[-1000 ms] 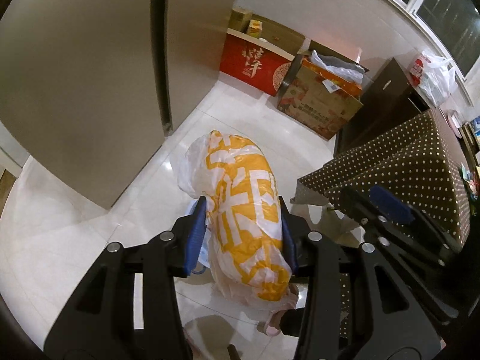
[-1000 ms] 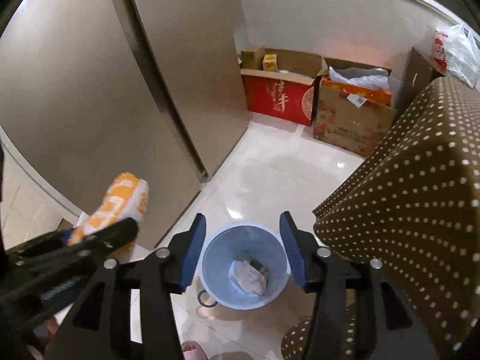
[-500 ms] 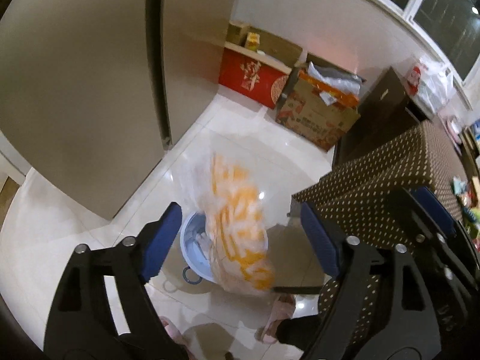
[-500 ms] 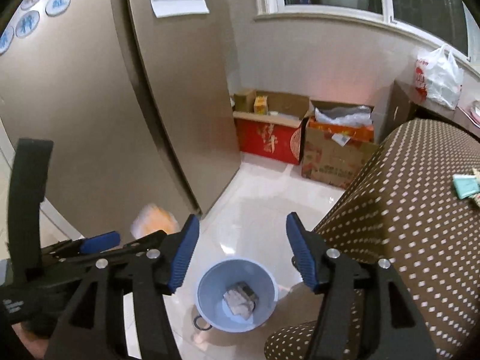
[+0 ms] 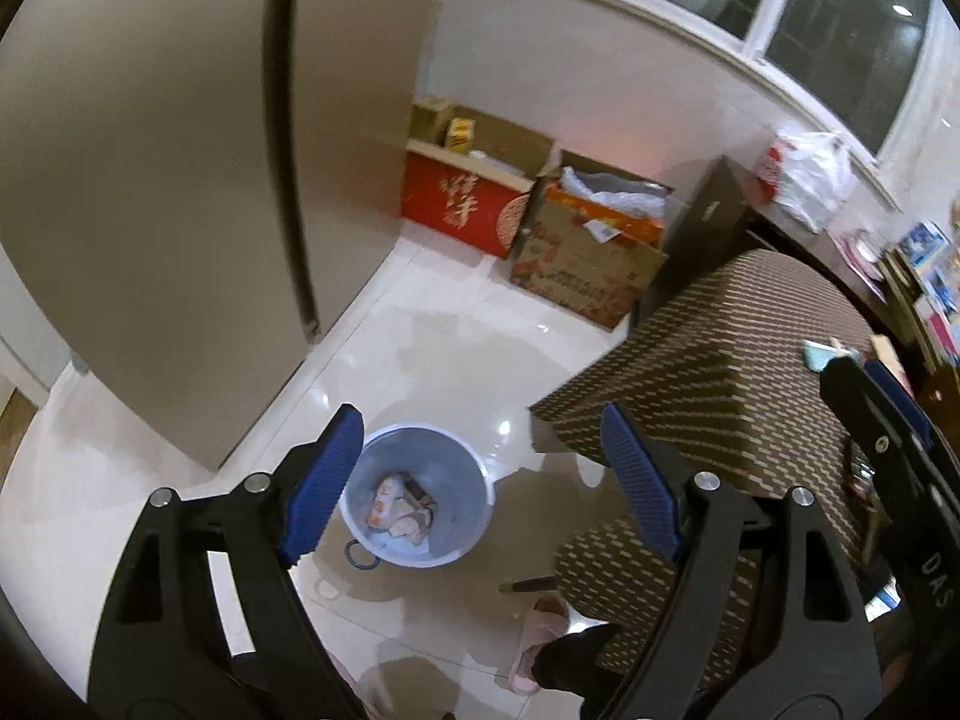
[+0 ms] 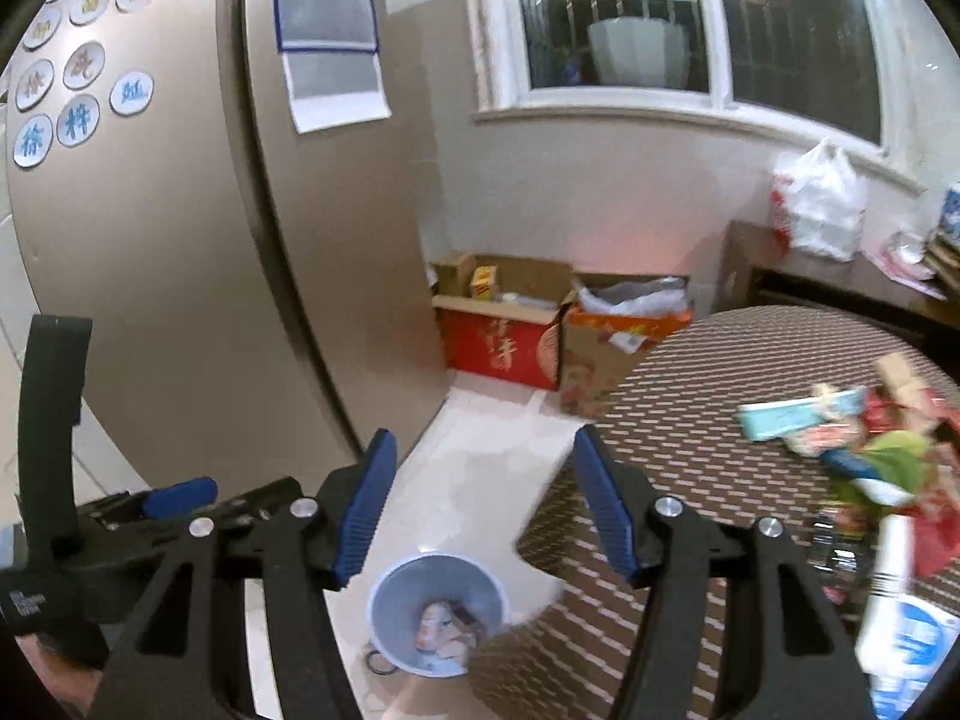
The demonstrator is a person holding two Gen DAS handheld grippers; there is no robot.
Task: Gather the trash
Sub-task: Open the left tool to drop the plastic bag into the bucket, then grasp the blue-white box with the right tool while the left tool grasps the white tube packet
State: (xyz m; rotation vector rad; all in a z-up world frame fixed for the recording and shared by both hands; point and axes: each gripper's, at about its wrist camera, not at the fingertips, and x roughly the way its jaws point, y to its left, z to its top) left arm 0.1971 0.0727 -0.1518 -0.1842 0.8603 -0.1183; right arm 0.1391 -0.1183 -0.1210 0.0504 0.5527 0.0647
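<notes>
Trash that I was pinching a second ago, an orange and white bag, is out of my left gripper (image 5: 480,483) and down in the blue bin (image 5: 474,468), where a crumpled heap (image 5: 399,507) lies at the bottom. My left jaws, which were pressed on the bag, now stand spread wide with nothing between them, high above the bin on the white floor (image 5: 420,348). My right gripper (image 6: 483,507) is spread and empty too, and has swung up toward the dotted table (image 6: 690,438) on the right. That tells me one drop is done and the next piece should come from the litter (image 6: 858,438) on the far right of the table. Motion blur smears that litter, so I cannot tell single pieces apart, and the nearest white and blue thing (image 6: 906,618) is cut off by the edge. Inside the bin I cannot tell the bag from what lay there already. By the far wall stand cardboard boxes (image 5: 540,228), beside the fridge (image 5: 150,180) on the left.
</notes>
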